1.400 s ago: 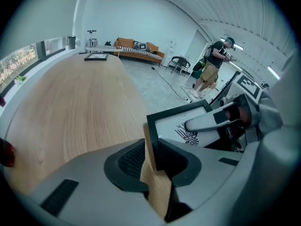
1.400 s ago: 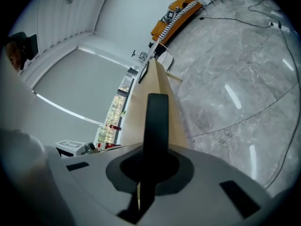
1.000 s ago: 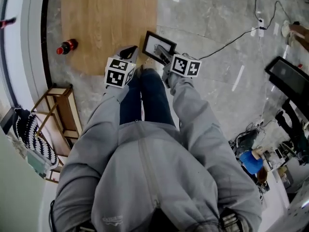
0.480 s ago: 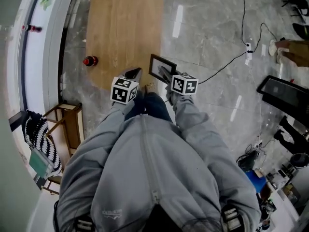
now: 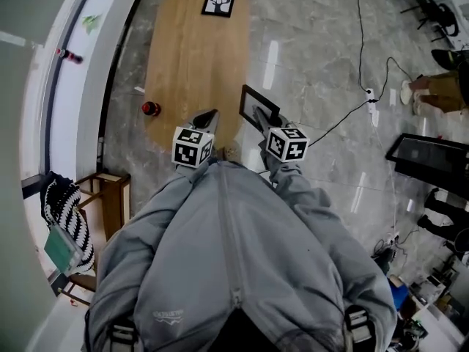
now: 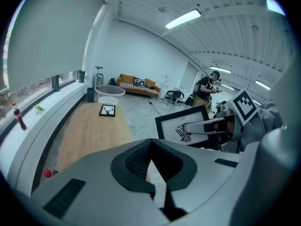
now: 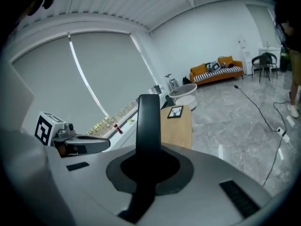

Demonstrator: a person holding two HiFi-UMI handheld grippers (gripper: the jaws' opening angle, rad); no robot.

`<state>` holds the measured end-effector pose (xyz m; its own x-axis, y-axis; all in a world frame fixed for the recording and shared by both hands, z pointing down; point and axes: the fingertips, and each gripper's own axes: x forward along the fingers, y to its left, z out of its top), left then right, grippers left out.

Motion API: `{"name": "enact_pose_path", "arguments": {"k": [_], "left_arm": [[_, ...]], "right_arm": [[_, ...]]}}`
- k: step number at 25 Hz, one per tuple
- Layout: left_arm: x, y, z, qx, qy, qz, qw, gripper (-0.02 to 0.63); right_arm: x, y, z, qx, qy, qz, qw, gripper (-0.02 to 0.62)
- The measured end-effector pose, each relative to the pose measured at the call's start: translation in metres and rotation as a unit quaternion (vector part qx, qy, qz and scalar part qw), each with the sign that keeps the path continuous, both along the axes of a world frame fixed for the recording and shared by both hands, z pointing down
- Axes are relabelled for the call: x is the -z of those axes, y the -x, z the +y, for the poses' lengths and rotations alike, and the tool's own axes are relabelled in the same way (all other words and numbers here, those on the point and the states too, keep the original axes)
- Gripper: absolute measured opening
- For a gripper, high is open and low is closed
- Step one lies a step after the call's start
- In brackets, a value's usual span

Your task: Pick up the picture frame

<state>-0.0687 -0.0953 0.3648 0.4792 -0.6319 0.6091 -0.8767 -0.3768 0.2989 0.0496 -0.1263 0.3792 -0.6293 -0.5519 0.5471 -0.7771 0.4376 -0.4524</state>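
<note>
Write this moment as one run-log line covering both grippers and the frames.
left gripper: shut, empty | right gripper: shut on picture frame | second frame: lying on wooden panel

a grey marble floor (image 5: 315, 42) is gleaming with streaks of reflected light, and a long oval wooden panel (image 5: 187, 64) is lying across it beside a curved white window ledge (image 5: 80, 94). a black cable (image 5: 359, 35) is snaking over the stone to a white power strip (image 5: 371, 95). a small wooden rack (image 5: 117, 196) is standing near the ledge, with striped black-and-white cloth (image 5: 64, 217) hanging off it. at the far end an orange sofa (image 6: 138, 84) is sitting against the white wall (image 6: 136, 51), with dark chairs (image 6: 175, 96) near it. strip lights (image 6: 182, 19) are glowing on the slatted ceiling (image 6: 141, 4), and a pale blind (image 7: 117, 65) is covering the window.
</note>
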Motion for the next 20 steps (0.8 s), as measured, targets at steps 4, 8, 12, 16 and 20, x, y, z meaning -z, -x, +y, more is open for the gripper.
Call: {"name": "enact_pose_path", "arguments": {"k": [4,8,12,16,20], "left_arm": [[0.045,0.014,-0.014,0.042,-0.045,0.009,0.9981,0.017],[0.094,0.027,-0.024,0.066,-0.1,-0.002,0.9928,0.017],[0.146,0.039,-0.026,0.087,-0.153,-0.009,0.9843,0.017],[0.199,0.046,-0.024,0.104,-0.215,-0.016,0.9709,0.017],[0.244,0.047,-0.017,0.118,-0.272,-0.018,0.9549,0.017]], "right_arm": [[0.06,0.004,-0.013,0.002,-0.066,0.005,0.998,0.037],[0.117,0.013,-0.02,-0.001,-0.129,0.008,0.992,0.037],[0.17,0.025,-0.02,-0.009,-0.188,0.008,0.982,0.037],[0.219,0.035,-0.015,-0.016,-0.248,0.002,0.969,0.037],[0.259,0.04,-0.008,-0.021,-0.3,-0.002,0.954,0.037]]}}
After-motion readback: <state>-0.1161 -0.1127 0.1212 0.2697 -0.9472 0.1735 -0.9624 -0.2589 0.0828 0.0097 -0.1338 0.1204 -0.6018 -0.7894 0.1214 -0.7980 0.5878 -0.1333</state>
